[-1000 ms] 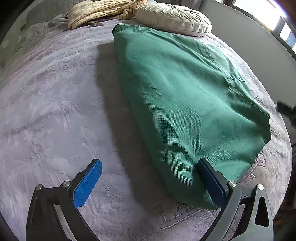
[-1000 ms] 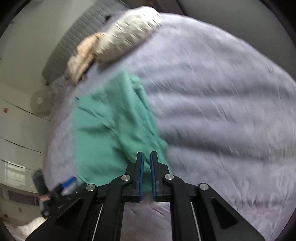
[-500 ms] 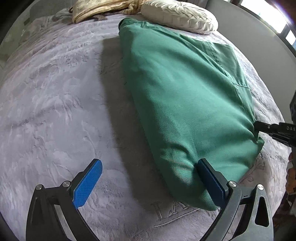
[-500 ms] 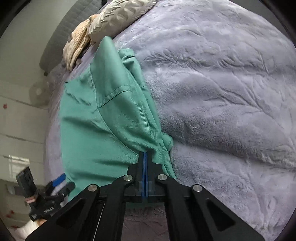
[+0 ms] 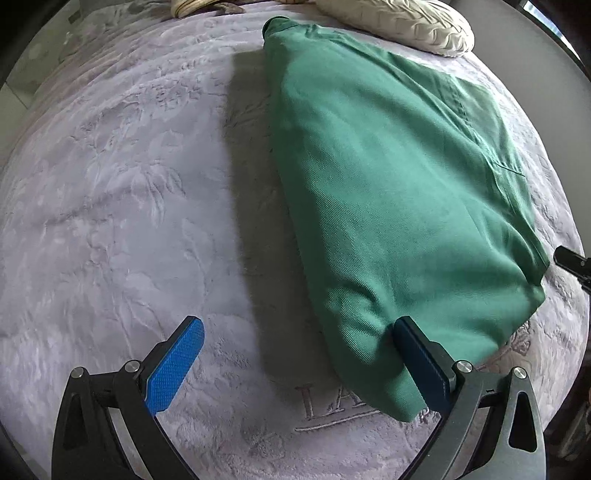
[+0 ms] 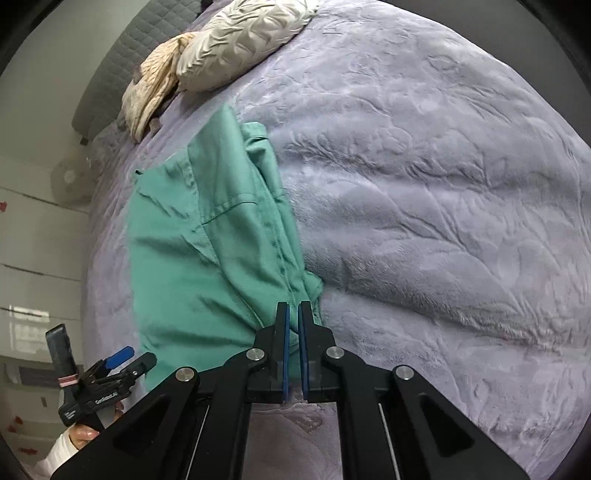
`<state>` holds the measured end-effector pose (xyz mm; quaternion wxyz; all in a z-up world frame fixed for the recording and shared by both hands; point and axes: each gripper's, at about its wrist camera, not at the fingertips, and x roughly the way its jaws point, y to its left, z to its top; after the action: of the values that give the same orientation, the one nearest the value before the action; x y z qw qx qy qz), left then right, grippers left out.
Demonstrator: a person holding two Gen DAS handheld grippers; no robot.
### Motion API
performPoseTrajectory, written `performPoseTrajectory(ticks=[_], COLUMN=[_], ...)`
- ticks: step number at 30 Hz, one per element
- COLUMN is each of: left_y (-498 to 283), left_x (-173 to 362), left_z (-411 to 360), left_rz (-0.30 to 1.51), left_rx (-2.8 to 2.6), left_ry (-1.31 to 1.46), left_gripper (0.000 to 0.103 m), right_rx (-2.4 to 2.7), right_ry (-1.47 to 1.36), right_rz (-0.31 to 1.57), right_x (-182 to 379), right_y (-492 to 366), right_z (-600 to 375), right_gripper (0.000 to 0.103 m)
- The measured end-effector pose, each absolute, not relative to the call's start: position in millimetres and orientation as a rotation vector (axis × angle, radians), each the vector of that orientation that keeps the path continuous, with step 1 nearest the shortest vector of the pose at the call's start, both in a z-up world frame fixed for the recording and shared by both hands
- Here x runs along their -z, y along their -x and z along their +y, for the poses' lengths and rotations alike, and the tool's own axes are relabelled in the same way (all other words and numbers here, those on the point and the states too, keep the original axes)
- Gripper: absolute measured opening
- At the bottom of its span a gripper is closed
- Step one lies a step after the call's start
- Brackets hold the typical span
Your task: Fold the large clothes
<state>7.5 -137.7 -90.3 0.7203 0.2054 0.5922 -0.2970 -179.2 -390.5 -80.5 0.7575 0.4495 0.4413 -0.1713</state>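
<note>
A large green garment (image 5: 388, 192) lies lengthwise on the grey-lilac bedspread (image 5: 110, 206), folded along its length. My left gripper (image 5: 299, 323) hovers wide open over its near end; the right finger (image 5: 421, 358) touches the cloth's edge and the left finger (image 5: 177, 365) is over bare bedspread. In the right wrist view the same garment (image 6: 207, 236) runs away from my right gripper (image 6: 293, 314), whose jaws are opening, a narrow gap apart at the garment's near corner (image 6: 310, 284), with green cloth showing in the gap. The left gripper (image 6: 110, 369) shows at lower left, held by a hand.
A cream ruched pillow (image 5: 402, 22) and a beige bundle of cloth (image 6: 155, 88) lie at the head of the bed, past the garment's far end. A grey quilted headboard (image 6: 122, 62) stands behind them. White drawers (image 6: 33, 258) line the room's side.
The right gripper sank toward the bed, shut at the garment's corner half a second ago, and now stands slightly parted. The left gripper tilted a little; the garment settled flatter.
</note>
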Motion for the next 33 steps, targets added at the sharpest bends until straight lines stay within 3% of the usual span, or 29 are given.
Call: performPoseTrajectory(ticks=[14,15,17,18,19,26,30,33], left_y=[-3.6,-3.3,-3.7,-3.6,-4.0,-9.0,-21.6,-33.6], left_x=[88.9,89.1,88.8,88.2,87.5,76.3,65.8,59.3], left_z=[-140.7,-140.8,-140.5,-140.6,-140.6,-140.7,-139.9,-136.7], left_rz=[1.323,1.326,1.332,1.332,1.329,1.308,1.293,1.287], left_rx=[0.615,0.614,0.618,0.62,0.62,0.634,0.684,0.734], left_ry=[-0.461,-0.459,-0.457,-0.457,-0.456,-0.408,-0.338,-0.272], left_gripper=[0.103,0.103,0.103,0.103,0.103,0.103,0.103,0.103], right_rx=[0.287,0.283,0.283,0.287,0.285,0.261,0.248,0.238], right_ry=[-0.999,-1.0,-0.997,-0.99,-0.981,-0.972,-0.979,-0.982], right_rz=[0.977,0.977,0.98,0.979,0.972,0.995,1.0,0.997], right_x=[88.1,88.9,89.6,88.9,87.3,90.7,94.6,95.5], right_y=[162.0,160.8,158.6,157.4,156.1,146.0,139.2,133.2], right_z=[-394.1,-394.6,-395.9,-396.5,-397.0,-404.3,-411.7,-419.8], right_gripper=[0.007,0.014,0.043,0.064,0.069,0.069,0.078,0.079])
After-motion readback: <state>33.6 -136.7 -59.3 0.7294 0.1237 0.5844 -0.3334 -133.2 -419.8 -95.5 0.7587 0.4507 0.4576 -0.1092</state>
